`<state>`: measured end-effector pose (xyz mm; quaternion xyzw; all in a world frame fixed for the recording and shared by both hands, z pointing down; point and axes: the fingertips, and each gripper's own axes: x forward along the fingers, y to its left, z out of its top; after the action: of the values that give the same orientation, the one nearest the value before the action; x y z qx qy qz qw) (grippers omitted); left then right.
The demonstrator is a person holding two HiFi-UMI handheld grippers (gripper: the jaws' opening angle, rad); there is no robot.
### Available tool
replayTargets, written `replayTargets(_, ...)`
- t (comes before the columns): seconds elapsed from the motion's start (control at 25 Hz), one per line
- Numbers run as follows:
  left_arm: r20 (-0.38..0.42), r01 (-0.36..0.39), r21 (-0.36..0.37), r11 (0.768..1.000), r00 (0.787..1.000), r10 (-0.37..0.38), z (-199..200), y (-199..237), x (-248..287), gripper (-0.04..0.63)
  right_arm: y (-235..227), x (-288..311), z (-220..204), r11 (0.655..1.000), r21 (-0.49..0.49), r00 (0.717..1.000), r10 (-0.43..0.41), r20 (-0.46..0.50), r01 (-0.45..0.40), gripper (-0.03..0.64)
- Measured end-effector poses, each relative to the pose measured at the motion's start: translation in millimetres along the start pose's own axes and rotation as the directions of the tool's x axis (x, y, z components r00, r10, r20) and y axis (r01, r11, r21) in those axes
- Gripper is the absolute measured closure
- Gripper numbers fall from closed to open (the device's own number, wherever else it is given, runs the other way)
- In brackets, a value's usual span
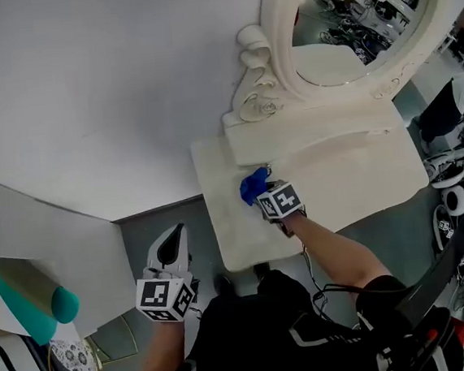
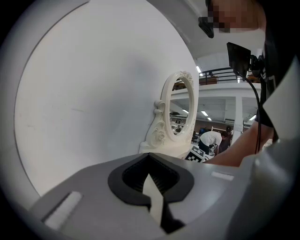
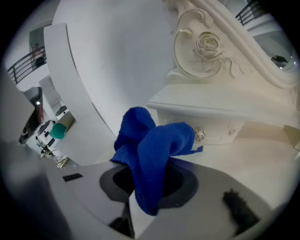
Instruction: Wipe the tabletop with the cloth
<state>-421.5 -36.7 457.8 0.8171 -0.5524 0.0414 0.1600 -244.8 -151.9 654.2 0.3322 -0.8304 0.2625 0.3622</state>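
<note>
A cream dressing table [image 1: 362, 178] with an oval mirror [image 1: 338, 15] stands against the white wall. My right gripper [image 1: 267, 192] is shut on a crumpled blue cloth [image 1: 253, 185] and holds it over the tabletop's left part, just in front of the mirror's carved base [image 1: 257, 105]. In the right gripper view the cloth [image 3: 154, 150] bulges out of the right gripper [image 3: 143, 194], close to the base ledge [image 3: 206, 110] and the tabletop [image 3: 255, 161]. My left gripper [image 1: 171, 242] hangs left of the table over the floor, shut and holding nothing. The left gripper [image 2: 154, 199] points towards the wall and mirror [image 2: 180, 110].
A white wall [image 1: 100, 87] rises behind and left of the table. A teal object [image 1: 62, 304] and a round gold-rimmed stand [image 1: 74, 363] sit at the lower left. Another person [image 1: 453, 106], shoes and gear [image 1: 452, 200] crowd the right side. Grey floor [image 1: 161, 216] lies beside the table.
</note>
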Motion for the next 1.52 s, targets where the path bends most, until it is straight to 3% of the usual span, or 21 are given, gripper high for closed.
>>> replayTargets(0.12,-0.008,-0.030,0.000,1.000,1.000,0.030,-1,6,-3,0.588,-19,19,10,0.999,0.008,0.999,-0.041,-0.015,0.041,0.514)
replayTargets(0.36,-0.005,-0.033,-0.004,0.999,0.999,0.033,1,11,-1,0.588,-18,18,-3,0.996,0.072,0.999,-0.042,-0.033,0.045,0.515)
replayTargets(0.72,0.011,0.074,0.018,0.997,0.997,-0.074,7,-8,18,0.588,13,-24,-71,0.992,0.123,0.999,-0.024,-0.045,0.030,0.514)
replayTargets(0.92,-0.005,0.138,0.019,0.990,0.990,-0.138,4,-19,26,0.588,28,-44,-102,0.994,0.098,0.998,-0.041,-0.055,0.046,0.514)
replayTargets(1.28,-0.013,0.217,0.011,0.976,0.976,-0.217,-3,-34,38,0.588,59,-77,-152,0.985,0.174,0.994,0.001,-0.107,0.018,0.514)
replayTargets(1.4,-0.016,0.216,0.012,0.976,0.976,-0.216,-3,-36,39,0.588,58,-79,-152,0.988,0.156,0.990,0.021,-0.141,0.001,0.514)
replayTargets(1.52,-0.013,0.197,0.010,0.980,0.980,-0.197,-2,-37,39,0.588,30,-74,-113,0.986,0.164,0.998,-0.021,-0.066,0.032,0.514)
